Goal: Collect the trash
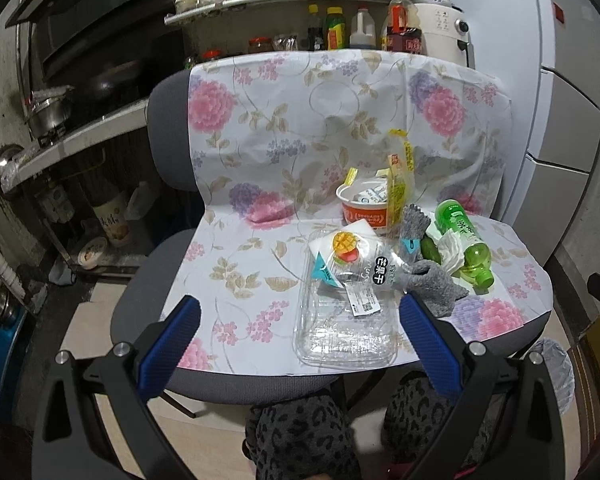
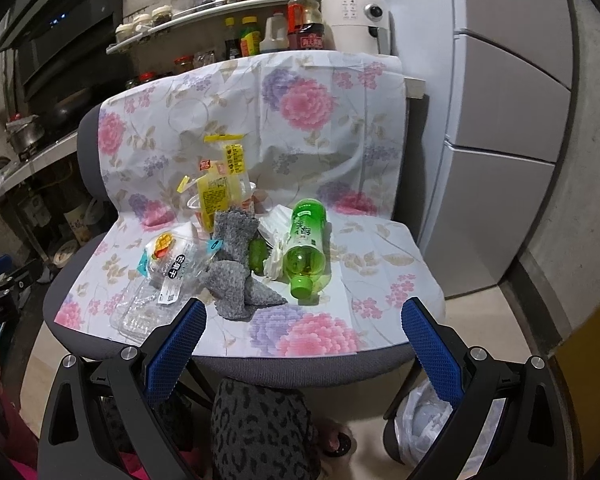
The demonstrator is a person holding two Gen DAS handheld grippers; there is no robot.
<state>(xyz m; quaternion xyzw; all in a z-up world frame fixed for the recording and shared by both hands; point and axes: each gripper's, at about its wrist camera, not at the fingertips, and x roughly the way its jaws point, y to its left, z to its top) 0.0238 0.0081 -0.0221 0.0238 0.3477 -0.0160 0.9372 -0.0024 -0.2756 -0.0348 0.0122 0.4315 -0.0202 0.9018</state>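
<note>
Both wrist views look down on a grey chair [image 1: 168,128] draped with a floral cloth [image 1: 300,112], on which the trash lies.

Left gripper [image 1: 300,316]: I hold it over the front edge of the seat, jaws spread wide and empty, with the clear plastic tray [image 1: 340,336] lying between the blue pads [image 1: 428,344] in this view.

Right gripper [image 2: 304,318]: likewise wide and empty, hovering before the seat's front edge.

Trash, left to right on the seat: a clear tray with a dried-mango bag [image 2: 168,256] on top; a grey sock [image 2: 236,264] beside it; a green plastic bottle [image 2: 306,244] on its side, cap toward me, touching crumpled white tissue [image 2: 276,256].

Behind these stands an orange paper cup [image 1: 364,216] with a yellow wrapper [image 1: 398,172] rising from it.

A bin lined with a plastic bag [image 2: 424,420] sits on the floor, under the seat's right front corner.
</note>
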